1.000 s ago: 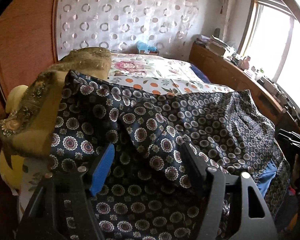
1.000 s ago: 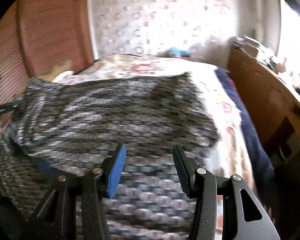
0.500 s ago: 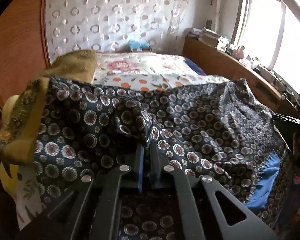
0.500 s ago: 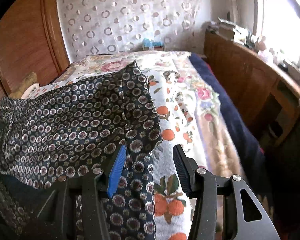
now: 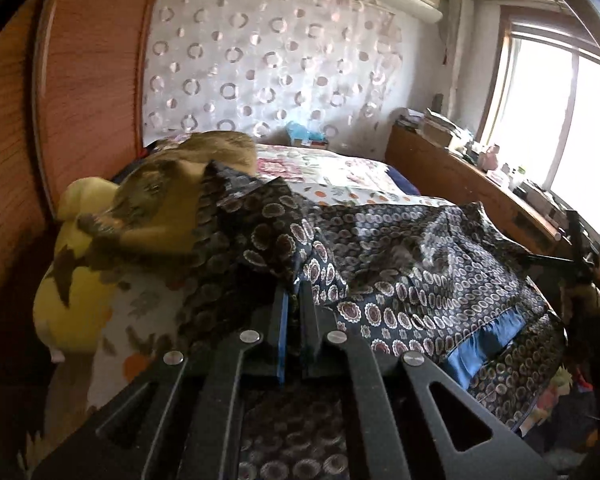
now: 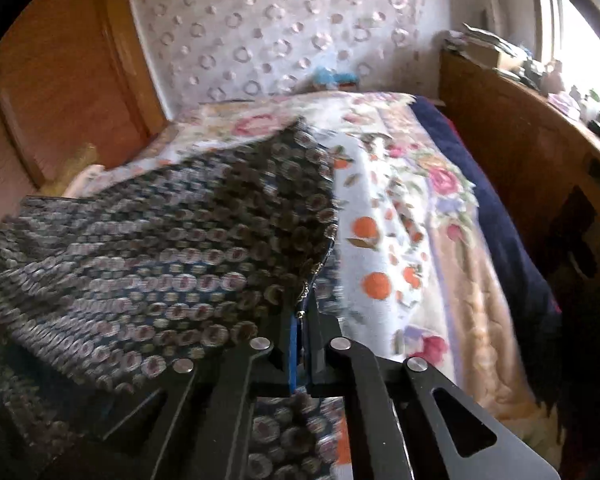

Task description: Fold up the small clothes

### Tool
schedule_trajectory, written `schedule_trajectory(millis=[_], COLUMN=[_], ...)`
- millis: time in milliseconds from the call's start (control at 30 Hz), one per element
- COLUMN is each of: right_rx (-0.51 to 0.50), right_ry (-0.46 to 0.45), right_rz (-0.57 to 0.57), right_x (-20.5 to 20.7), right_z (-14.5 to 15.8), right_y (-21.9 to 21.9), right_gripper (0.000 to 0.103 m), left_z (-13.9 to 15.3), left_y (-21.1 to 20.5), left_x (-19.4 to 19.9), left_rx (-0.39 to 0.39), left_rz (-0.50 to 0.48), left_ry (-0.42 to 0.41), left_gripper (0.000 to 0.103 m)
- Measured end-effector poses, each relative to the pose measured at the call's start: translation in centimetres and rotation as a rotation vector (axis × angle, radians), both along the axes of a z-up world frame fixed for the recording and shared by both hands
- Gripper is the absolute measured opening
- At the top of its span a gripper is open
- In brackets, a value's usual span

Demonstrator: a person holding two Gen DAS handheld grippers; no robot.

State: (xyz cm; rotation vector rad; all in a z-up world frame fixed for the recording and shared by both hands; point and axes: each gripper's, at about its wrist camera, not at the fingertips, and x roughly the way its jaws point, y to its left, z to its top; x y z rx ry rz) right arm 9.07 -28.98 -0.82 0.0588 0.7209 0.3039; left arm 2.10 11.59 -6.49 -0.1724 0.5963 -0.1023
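I have both claws clamped on the dark patterned garment (image 5: 400, 280), which lies spread across the near part of the bed (image 6: 400, 208) over the flowered bedspread. My left claw (image 5: 293, 300) is pinched tight on a bunched edge at the garment's left side, close to the brown pillow (image 5: 172, 200) and the yellow cushion (image 5: 72, 280). My right claw (image 6: 302, 320) is closed on the right edge, where the cloth rises in a peak and hangs a little off the bedspread. The right view is blurred, so I cannot tell how many layers sit between its pads.

I judge this to be the lift before a fold. To do it well, I would raise both edges evenly and keep the cloth taut between the claws so the blue trim (image 5: 484, 340) lines up. I would keep the left side from dragging against the pillow, then lay the edge down flat before letting go.
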Motion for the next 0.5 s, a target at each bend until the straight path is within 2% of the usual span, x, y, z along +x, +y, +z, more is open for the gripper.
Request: schedule_trajectory(millis=[267, 500], right_rx=[0.040, 0.003], right_ry=[-0.075, -0.085], right_rz=[0.020, 0.003], right_x=[-6.6, -12.2], right_z=[1.8, 1.3], right_y=[-0.8, -2.1], right_gripper=[0.001, 0.001], left_z=[-0.4, -1.3], left_y=[1.7, 1.3], left_x=[-1.5, -4.9], left_rx=[-0.021, 0.026], left_rz=[0.049, 0.084], left_ry=[0.003, 0.036], left_gripper=[0.005, 0.005])
